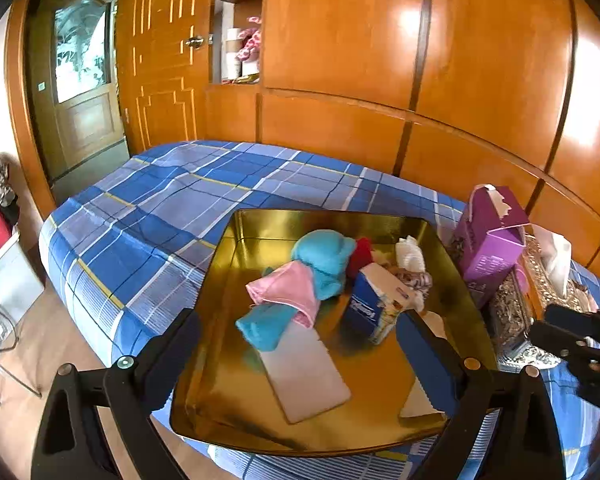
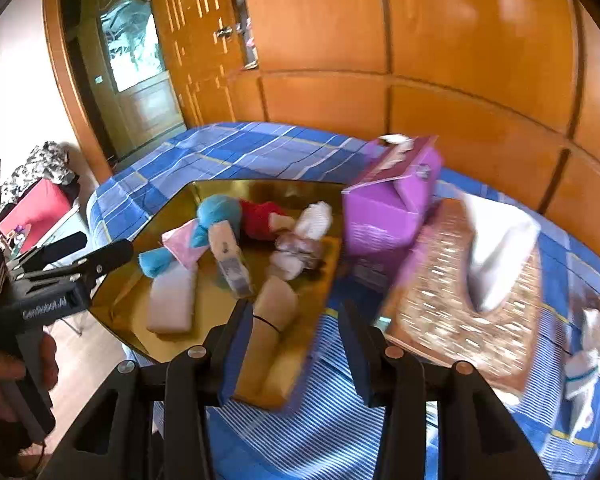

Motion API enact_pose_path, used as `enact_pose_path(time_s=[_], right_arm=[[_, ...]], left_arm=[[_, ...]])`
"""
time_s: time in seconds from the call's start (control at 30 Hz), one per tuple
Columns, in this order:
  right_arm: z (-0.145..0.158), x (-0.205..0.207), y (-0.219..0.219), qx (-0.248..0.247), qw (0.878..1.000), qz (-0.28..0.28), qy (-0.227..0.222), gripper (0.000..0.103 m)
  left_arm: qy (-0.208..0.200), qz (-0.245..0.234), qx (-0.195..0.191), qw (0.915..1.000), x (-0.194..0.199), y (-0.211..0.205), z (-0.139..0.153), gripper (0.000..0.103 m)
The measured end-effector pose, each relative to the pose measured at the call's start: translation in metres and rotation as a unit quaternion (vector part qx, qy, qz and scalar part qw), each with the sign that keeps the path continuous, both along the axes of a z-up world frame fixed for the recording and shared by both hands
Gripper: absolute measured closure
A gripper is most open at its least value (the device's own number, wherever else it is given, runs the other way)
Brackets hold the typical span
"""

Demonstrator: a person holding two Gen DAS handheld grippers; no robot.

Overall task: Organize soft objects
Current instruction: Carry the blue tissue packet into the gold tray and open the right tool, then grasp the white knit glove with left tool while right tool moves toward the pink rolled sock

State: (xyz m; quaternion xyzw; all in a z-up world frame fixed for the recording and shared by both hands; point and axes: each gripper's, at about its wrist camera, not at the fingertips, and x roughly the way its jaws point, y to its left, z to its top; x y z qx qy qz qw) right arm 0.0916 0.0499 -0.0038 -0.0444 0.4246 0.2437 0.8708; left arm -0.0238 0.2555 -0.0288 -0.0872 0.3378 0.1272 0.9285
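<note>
A bed point(image 1: 148, 208) under a blue checked sheet fills the middle of both views, with orange wooden wardrobe panels point(image 1: 340, 32) behind it. On the bed sits a shiny gold tray point(image 1: 228, 412), centre-bottom in the left wrist view. To its right stand a purple carton point(image 1: 488, 248) and a patterned tissue box point(image 2: 452, 312) with a white tissue sticking out. Inside the tray lies a heap of soft things: a teal plush piece point(image 1: 326, 256), a pink satin pouch point(image 1: 288, 290), a red cloth point(image 1: 360, 254), a white folded cloth point(image 1: 410, 254), a flat white pad point(image 1: 308, 376) and a blue-and-white packet point(image 1: 370, 308). The left hand-held gripper point(image 1: 300, 344) frames the tray's near half, its jaws wide apart and empty; the pad and teal piece lie between them lower down. The right hand-held gripper point(image 2: 296, 344) hangs over the tray's near right corner, jaws parted and clamping nothing, with a beige roll point(image 2: 272, 320) bound by a black band just beside its left finger point(image 2: 236, 344).
</note>
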Motion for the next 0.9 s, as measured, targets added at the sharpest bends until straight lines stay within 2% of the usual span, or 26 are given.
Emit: enact_pose_path(time_s=[0.23,0.4,0.57,0.67,0.8,0.9], right_arm=[[0.002,-0.021,-0.073,0.016,0.997,-0.081,-0.002,0.059],[-0.009,-0.035,-0.126,-0.001,0.990,-0.144,0.011,0.059],[-0.031,-0.052,-0.188,-0.029,0.972,-0.228,0.046,0.059],[-0.040,-0.065,-0.222,-0.048,0.959,-0.272,0.062,0.059],[-0.050,-0.084,-0.261,-0.069,0.941,-0.322,0.078,0.059],[-0.058,-0.097,-0.285,-0.069,0.927,-0.356,0.094,0.059]], left_arm=[[-0.002,-0.022,0.008,0.9997,-0.001,-0.017,0.004,0.004],[0.000,-0.036,0.010,0.9993,0.000,-0.029,0.007,0.005],[-0.002,-0.053,0.014,0.9985,0.003,-0.042,0.015,0.005],[-0.023,-0.076,0.020,0.9966,0.002,-0.057,0.031,0.005],[-0.054,-0.147,0.009,0.9876,0.006,-0.090,0.058,0.005],[-0.063,-0.221,0.021,0.9731,0.014,-0.135,0.072,0.005]])
